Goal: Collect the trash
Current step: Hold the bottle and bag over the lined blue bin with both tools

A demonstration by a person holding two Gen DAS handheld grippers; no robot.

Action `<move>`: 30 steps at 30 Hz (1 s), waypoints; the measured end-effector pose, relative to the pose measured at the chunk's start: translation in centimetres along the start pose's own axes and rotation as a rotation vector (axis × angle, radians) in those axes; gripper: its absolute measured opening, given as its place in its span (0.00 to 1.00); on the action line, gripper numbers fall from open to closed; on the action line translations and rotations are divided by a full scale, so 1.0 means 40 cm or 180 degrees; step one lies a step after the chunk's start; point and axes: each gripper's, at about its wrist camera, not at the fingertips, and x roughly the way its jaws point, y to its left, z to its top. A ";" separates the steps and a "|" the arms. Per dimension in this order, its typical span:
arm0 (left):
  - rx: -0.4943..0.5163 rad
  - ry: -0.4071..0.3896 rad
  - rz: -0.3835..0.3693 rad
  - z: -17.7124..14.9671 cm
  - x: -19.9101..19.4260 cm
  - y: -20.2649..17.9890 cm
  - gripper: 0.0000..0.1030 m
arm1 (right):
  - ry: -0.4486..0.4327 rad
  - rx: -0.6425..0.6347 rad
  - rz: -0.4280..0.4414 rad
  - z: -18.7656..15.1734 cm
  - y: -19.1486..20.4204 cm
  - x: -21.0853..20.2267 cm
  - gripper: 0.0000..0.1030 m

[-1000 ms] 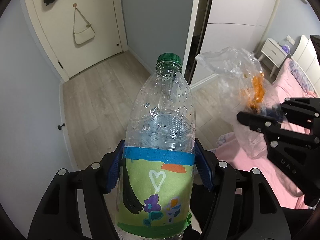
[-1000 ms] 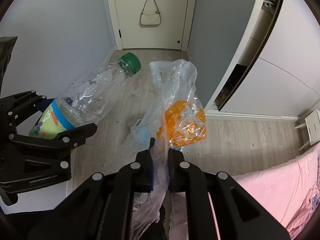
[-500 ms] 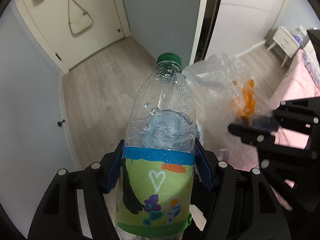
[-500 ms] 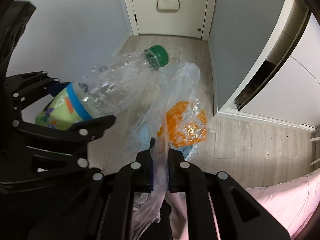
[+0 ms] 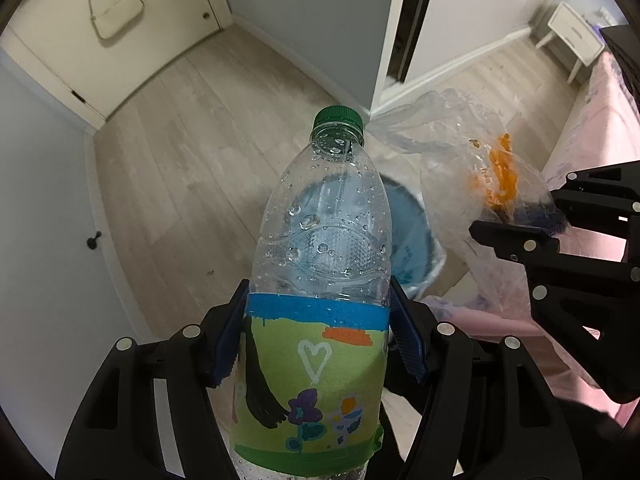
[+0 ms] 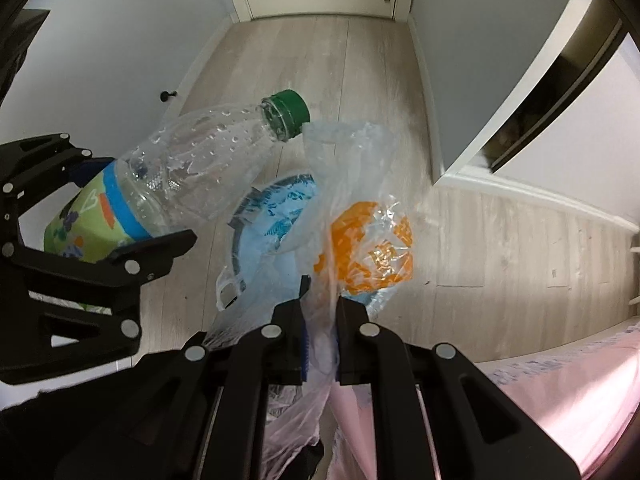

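Observation:
My left gripper (image 5: 318,332) is shut on a clear plastic bottle (image 5: 320,248) with a green cap and a painted green-and-blue label. The same bottle (image 6: 192,176) shows at the left of the right wrist view, held in the left gripper (image 6: 120,216). My right gripper (image 6: 322,320) is shut on a crumpled clear plastic bag (image 6: 356,208) with orange print. That bag (image 5: 468,168) hangs at the right of the left wrist view, in the right gripper (image 5: 528,224). Below both, on the floor, stands a bin lined with a blue bag (image 6: 276,216), partly hidden behind the bottle (image 5: 408,236).
Pale wooden floor (image 5: 180,168) runs to a cream door (image 5: 120,20) with a small bag hung on it. A wall corner and a dark wardrobe gap (image 6: 532,112) lie to the right. A pink bed (image 6: 568,392) fills the lower right. A white nightstand (image 5: 572,32) stands far right.
Both grippers have sunk towards the floor and tipped further downward, each keeping its load. The blue-lined bin has come into view beneath them and looks larger.

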 end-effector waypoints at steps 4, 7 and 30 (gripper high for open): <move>0.0000 0.0047 -0.0090 0.007 0.142 0.007 0.61 | 0.0052 0.0068 0.0018 0.009 -0.029 0.137 0.10; 0.0050 0.0119 -0.0126 0.004 0.246 0.004 0.61 | 0.0108 0.0072 0.0012 0.007 -0.041 0.242 0.10; 0.0191 0.0409 -0.0266 0.025 0.600 -0.039 0.61 | 0.0370 0.0075 0.0054 -0.049 -0.112 0.602 0.10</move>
